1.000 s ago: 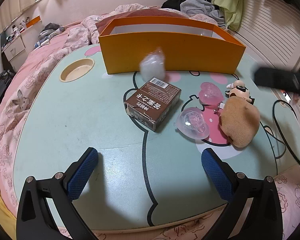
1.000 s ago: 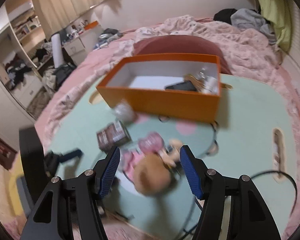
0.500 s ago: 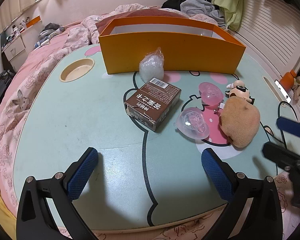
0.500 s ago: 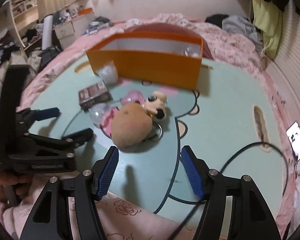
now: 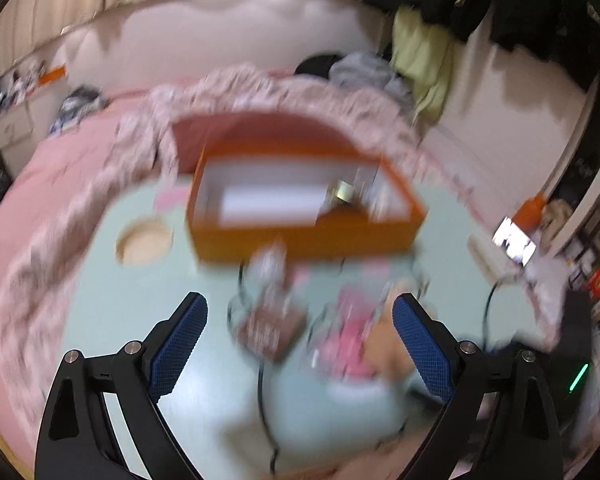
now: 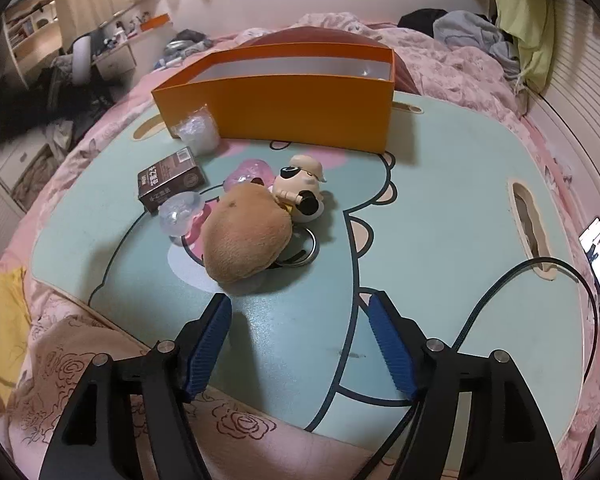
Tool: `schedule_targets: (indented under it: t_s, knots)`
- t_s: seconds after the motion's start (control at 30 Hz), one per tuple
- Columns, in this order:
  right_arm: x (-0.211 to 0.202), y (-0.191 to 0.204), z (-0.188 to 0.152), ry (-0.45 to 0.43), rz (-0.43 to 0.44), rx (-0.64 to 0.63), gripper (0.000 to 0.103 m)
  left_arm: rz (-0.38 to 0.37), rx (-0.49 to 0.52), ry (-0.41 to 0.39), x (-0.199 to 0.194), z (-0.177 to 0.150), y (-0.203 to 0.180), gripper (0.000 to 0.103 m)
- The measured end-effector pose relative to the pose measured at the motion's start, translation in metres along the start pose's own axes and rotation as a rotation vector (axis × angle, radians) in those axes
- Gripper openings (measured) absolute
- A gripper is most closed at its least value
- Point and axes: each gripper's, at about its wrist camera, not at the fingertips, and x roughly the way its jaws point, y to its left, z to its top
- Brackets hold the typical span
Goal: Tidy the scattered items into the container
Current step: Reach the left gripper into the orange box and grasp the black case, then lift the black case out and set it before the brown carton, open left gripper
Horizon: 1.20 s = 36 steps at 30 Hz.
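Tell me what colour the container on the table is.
Orange container, with a pale inside; sharpest in the right wrist view.

Right gripper (image 6: pixel 300 340) low in frame, jaws opening, nothing between the blue pads (image 6: pixel 210 346). Beneath, a mint table (image 6: pixel 439 208) with cartoon print. Just ahead, a tan plush (image 6: pixel 246 236) touching a panda figure (image 6: pixel 301 188) and lying partly over a metal ring (image 6: pixel 305 250). Left of the plush, a clear heart (image 6: pixel 178 214) beside a brown carton (image 6: pixel 170 184); a pink heart (image 6: pixel 248 172) behind. Farther back, an orange box (image 6: pixel 284 108), open-topped, with a clear bag (image 6: pixel 198 132) against its front wall. Black cable (image 6: pixel 531 276) curving on the right, near a slot (image 6: pixel 529 228).
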Motion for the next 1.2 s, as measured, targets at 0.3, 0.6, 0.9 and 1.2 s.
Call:
schedule_targets:
  t_s: [0.3, 0.6, 0.9, 1.2]
  knots:
    - [0.000, -0.002, -0.001, -0.007, 0.019, 0.011, 0.076, -0.066, 0.189, 0.334, 0.120, 0.099, -0.051, 0.063]
    - [-0.002, -0.008, -0.002, -0.015, 0.040, 0.035, 0.078, -0.043, 0.276, 0.562, 0.203, 0.079, -0.067, 0.062]
    - [-0.003, -0.006, -0.002, -0.015, 0.040, 0.036, 0.080, -0.013, 0.157, 0.567, 0.221, 0.082, -0.033, 0.041]
    - [-0.003, -0.005, -0.002, -0.014, 0.037, 0.034, 0.080, -0.118, 0.009, 0.429, 0.170, 0.103, 0.001, 0.040]
